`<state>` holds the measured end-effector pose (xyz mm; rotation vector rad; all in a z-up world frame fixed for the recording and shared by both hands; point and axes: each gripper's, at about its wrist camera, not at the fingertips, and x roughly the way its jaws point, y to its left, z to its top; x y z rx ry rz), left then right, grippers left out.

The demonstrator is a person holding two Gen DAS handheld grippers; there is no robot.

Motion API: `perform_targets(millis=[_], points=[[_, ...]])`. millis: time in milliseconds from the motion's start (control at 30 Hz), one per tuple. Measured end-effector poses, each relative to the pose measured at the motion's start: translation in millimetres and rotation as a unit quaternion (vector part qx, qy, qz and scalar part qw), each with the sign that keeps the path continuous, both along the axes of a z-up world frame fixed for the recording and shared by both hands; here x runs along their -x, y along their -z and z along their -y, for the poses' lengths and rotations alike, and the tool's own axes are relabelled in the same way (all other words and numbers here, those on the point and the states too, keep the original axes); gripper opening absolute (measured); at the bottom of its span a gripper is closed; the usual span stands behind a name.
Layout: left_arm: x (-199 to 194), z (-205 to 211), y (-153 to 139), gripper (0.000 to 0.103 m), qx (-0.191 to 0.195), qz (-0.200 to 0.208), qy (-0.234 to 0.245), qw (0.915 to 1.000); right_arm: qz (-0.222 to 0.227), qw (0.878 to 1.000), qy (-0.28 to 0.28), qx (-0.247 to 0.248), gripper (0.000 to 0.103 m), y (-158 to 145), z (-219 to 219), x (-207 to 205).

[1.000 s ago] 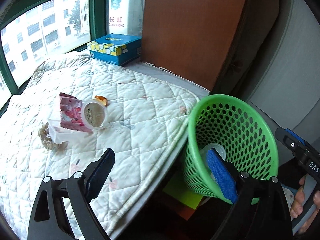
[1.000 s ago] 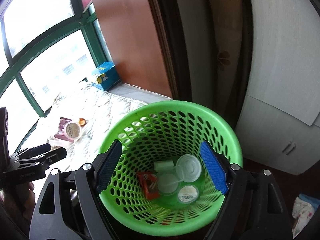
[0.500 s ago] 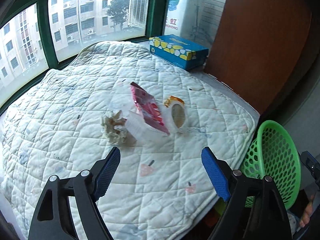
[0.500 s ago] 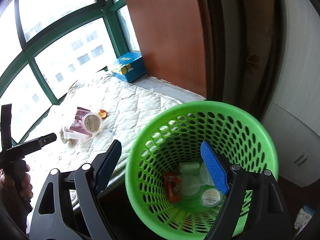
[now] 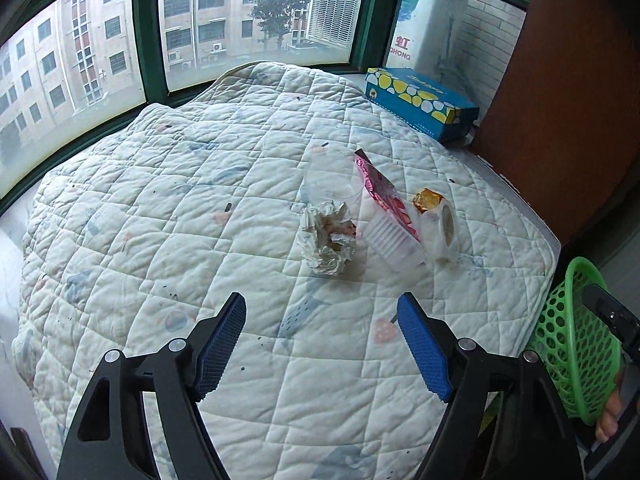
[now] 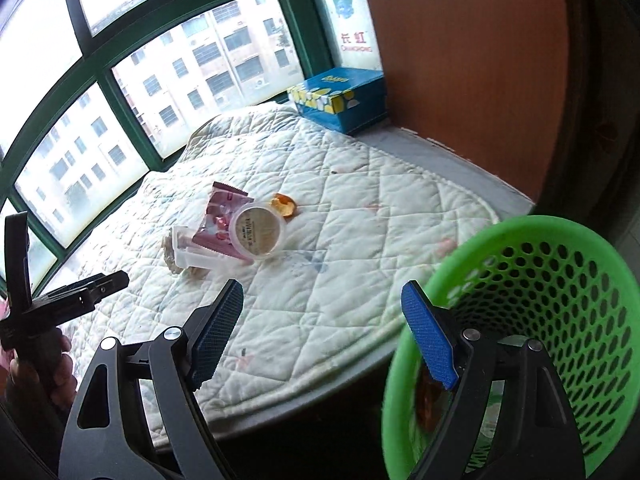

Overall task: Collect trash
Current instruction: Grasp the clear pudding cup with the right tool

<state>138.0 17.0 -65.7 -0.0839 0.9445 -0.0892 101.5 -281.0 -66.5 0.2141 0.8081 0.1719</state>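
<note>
A small pile of trash lies on the white quilted pad (image 5: 160,208): a crumpled paper wad (image 5: 329,240), a white tray with a pink wrapper (image 5: 388,212), a round plastic cup with a lid (image 5: 442,226) and a gold foil scrap (image 5: 427,199). My left gripper (image 5: 322,340) is open and empty, hovering just short of the wad. My right gripper (image 6: 322,332) is open and empty, over the pad's near edge beside the green basket (image 6: 560,320). The cup (image 6: 258,232), wrapper (image 6: 218,220) and foil scrap (image 6: 284,205) also show in the right wrist view.
A blue tissue box (image 5: 420,102) stands at the pad's far right corner by a brown panel (image 5: 568,80). Green-framed windows (image 5: 144,28) close the far side. The green basket (image 5: 576,344) sits beyond the pad's right edge. The left gripper (image 6: 68,300) shows at the left.
My left gripper swung left from the basket to face the trash pile and came closer. My right gripper turned left off the basket's inside toward the pad.
</note>
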Motion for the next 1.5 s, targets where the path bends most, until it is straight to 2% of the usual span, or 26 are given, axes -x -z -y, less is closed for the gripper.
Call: perform_targets(millis=[300, 633, 867, 1000, 1067, 1167, 1500], points=[[-3, -21, 7, 0.075, 0.004, -0.005, -0.011, 0.9999, -0.027, 0.998, -0.057, -0.006, 0.078, 24, -51, -55], [-10, -35, 16, 0.075, 0.005, -0.013, -0.009, 0.9999, -0.059, 0.996, -0.072, -0.016, 0.075, 55, -81, -113], [-15, -37, 21, 0.075, 0.005, -0.015, -0.005, 0.9999, -0.077, 0.994, -0.065, -0.038, 0.075, 70, -83, -138], [-18, -35, 24, 0.075, 0.005, -0.017, -0.001, 0.9998, -0.093, 0.992, -0.062, -0.061, 0.073, 79, -80, -149], [-19, -34, 23, 0.075, 0.005, -0.016, 0.002, 0.9999, -0.098, 0.991, -0.064, -0.067, 0.068, 82, -80, -152], [-21, -29, 22, 0.075, 0.004, -0.011, 0.010, 0.9999, -0.097, 0.991, -0.065, -0.068, 0.068, 82, -80, -151], [-28, 3, 17, 0.075, -0.014, 0.011, 0.072, 0.9972, -0.071, 0.994, -0.058, -0.067, 0.067, 55, -67, -133]])
